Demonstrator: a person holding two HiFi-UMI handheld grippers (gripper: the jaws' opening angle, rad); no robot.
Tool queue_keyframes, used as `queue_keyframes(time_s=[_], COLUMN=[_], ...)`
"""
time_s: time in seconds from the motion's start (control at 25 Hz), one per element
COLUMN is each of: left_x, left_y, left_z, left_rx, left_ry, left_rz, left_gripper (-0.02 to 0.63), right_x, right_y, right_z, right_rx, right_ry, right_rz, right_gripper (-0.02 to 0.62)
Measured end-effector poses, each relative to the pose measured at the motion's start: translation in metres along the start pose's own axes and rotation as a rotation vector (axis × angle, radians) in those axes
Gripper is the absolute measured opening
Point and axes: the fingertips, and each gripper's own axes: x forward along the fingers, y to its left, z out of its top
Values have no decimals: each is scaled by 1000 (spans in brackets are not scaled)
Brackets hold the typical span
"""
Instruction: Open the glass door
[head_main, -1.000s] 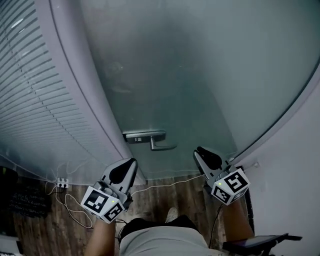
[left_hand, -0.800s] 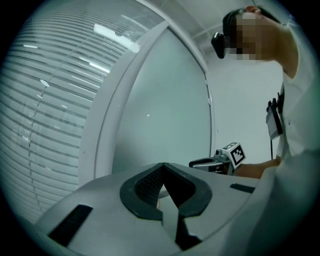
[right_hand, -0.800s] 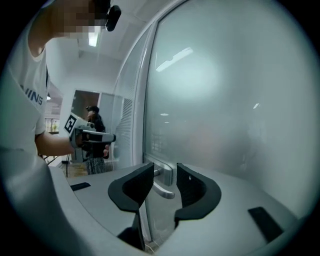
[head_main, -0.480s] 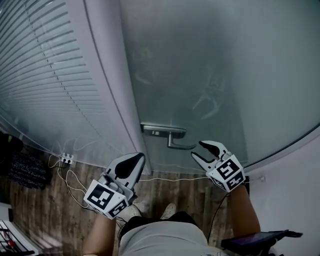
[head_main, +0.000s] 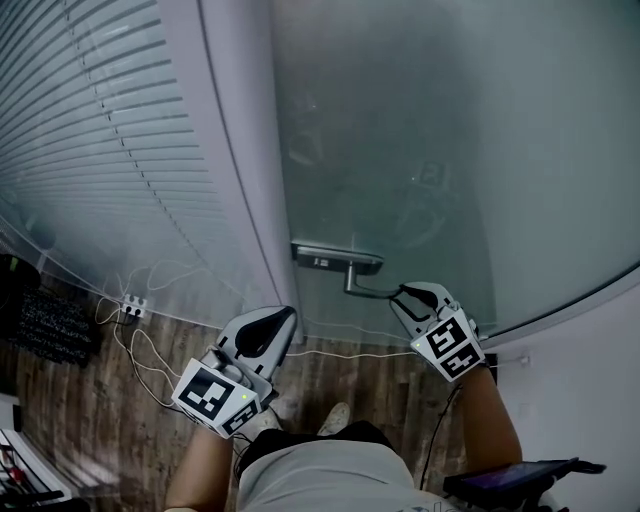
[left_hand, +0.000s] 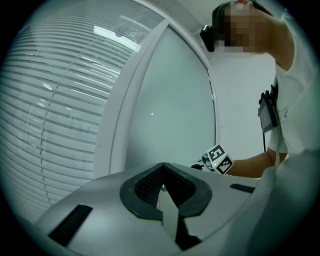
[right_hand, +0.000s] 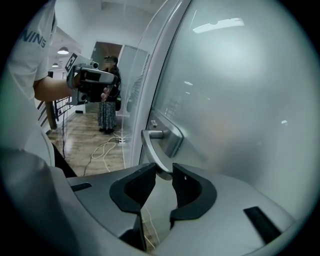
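The left claw (head_main: 280, 318) sits about where it was a second ago, low in the head view, its jaws pressed together with nothing between them (left_hand: 162, 187). The right claw (head_main: 403, 294) has changed most. A second ago it hung below and right of the door handle (head_main: 362, 288), well apart from it, with its jaws nearly together. Half a second ago the jaws were spread wide just beside the lever's free end. Now the lever's end lies between the tips, and the jaws are closing on it, still partly spread (right_hand: 164, 179), with a gap showing between the pads below the lever.

The left claw points level towards the pale door post (head_main: 235, 160), which rises just ahead of its tips. The slatted blinds (head_main: 90, 130) lie ahead and to its left. White cables (head_main: 140, 300) trail over the wooden floor (head_main: 90, 420) below and to its left. The left forearm (head_main: 195, 470) runs back towards the person's body.

The glass door (head_main: 430, 140) fills the space ahead of the right claw and to its right, frosted and shut against the post. The handle's plate is fixed ahead and left of that claw's tips, and the lever reaches back from it into the jaws. The right claw tilts downward and is rolled, so its marker cube faces up. The right forearm (head_main: 485, 420) is stretched out behind it.
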Motion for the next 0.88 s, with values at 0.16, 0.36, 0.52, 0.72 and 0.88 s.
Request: queue_keyframes(time_s=[0.16,0.36,0.52,0.72,0.88], left_x=[-2,4,7,6,4], left_y=[6,4,2,0,2], left_z=[2,-9,-9,-10,-10], left_rx=[-8,-12,-22,-19,-22], left_ry=[-4,-7,-19,-23,-26], left_rz=[-1,-6,2,9,25], left_gripper=[2,2,2,2,2], right_x=[11,24,27,28,38], right_y=[3,-1,-10,-25,-38], right_z=[0,-14,-16,-11,-8], right_rx=[27,71,79,76,73], right_ry=[23,5,-13,-41,-40], right_rz=[8,-26,-38,-79,-76], right_gripper=[104,106,106,109,109])
